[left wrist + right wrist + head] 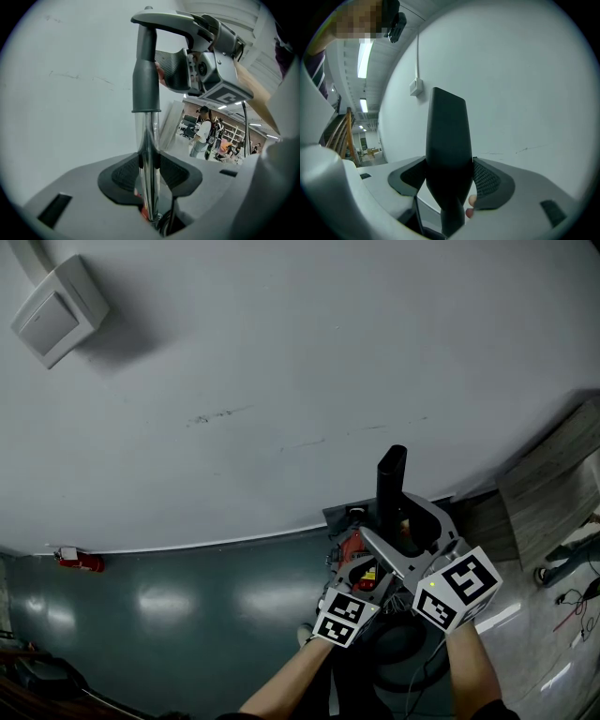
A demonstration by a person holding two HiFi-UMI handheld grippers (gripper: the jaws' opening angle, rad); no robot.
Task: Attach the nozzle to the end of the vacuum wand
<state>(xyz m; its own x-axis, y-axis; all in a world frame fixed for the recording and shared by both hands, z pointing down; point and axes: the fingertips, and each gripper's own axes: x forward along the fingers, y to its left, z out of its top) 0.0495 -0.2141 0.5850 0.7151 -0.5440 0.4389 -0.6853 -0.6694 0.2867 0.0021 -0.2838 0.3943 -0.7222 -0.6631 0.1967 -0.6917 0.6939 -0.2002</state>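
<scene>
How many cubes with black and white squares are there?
2. The left cube rides on the left gripper; the right cube rides on the right gripper. None looks hidden.

Most of the head view is being filled by a plain white wall [281, 381], faintly scuffed, on which a small white box [58, 310] is being carried, with a thin conduit [417, 56] being led up from it toward the ceiling. A glossy dark green-grey floor [112, 634] is being met at the wall's foot, where a small red object [80, 562] is being kept, and pale patches of light are being thrown back by it. Long ceiling lamps [363, 58] are being seen lit over a further room, wooden boards [553, 484] and loose cables [577, 601] are being shown at the right, and people [202, 131] are being glimpsed beside shelves in the distance.
</scene>
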